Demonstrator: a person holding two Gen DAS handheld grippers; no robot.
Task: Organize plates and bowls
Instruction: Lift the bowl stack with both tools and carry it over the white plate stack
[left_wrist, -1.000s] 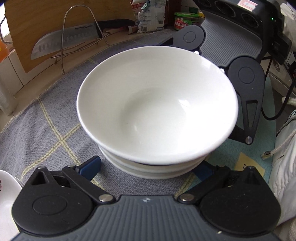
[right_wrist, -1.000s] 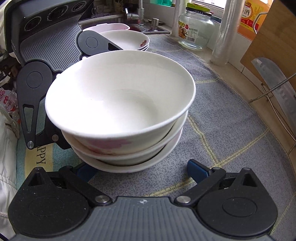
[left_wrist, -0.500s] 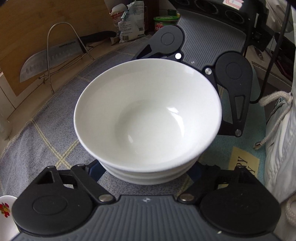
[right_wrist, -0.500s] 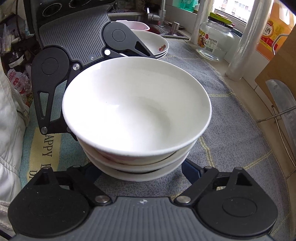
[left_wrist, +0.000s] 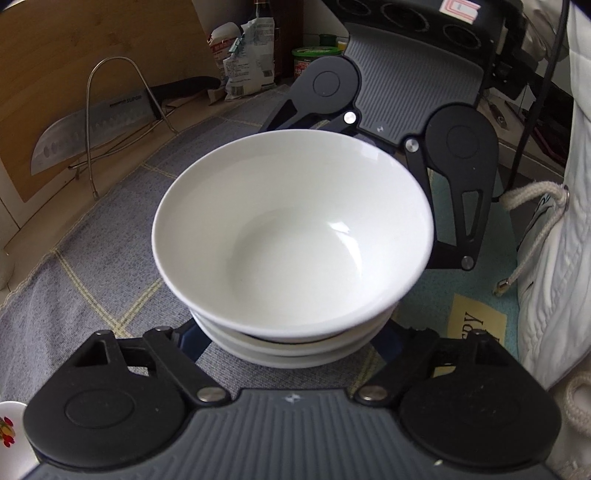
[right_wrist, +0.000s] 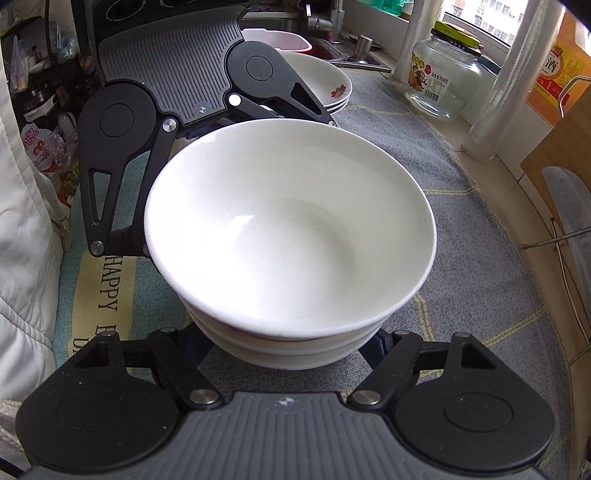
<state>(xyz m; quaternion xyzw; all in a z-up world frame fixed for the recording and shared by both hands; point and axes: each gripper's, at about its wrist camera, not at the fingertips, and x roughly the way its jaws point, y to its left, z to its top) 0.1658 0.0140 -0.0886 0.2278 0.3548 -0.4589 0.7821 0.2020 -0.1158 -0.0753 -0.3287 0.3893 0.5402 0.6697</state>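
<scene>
- Between both claws, near the desk's front edge, sits the stack of white bowls (left_wrist: 291, 236).
- Left claw (left_wrist: 291, 343) and right claw (right_wrist: 288, 347) are spread wide, cradling its base.
- Next: likely a level, joint carry toward the stacked plates (right_wrist: 332, 88).

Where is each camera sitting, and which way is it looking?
Left wrist: sits on the left gripper, looking along its fingers at the stack of bowls, with the knife and cutting board beyond; the right gripper faces it.
Right wrist: sits on the right gripper, looking the opposite way at the same stack of bowls, toward the plates and glass jar; the left gripper faces it.
Shared: the bowls, both grippers and the grey cloth.
</scene>
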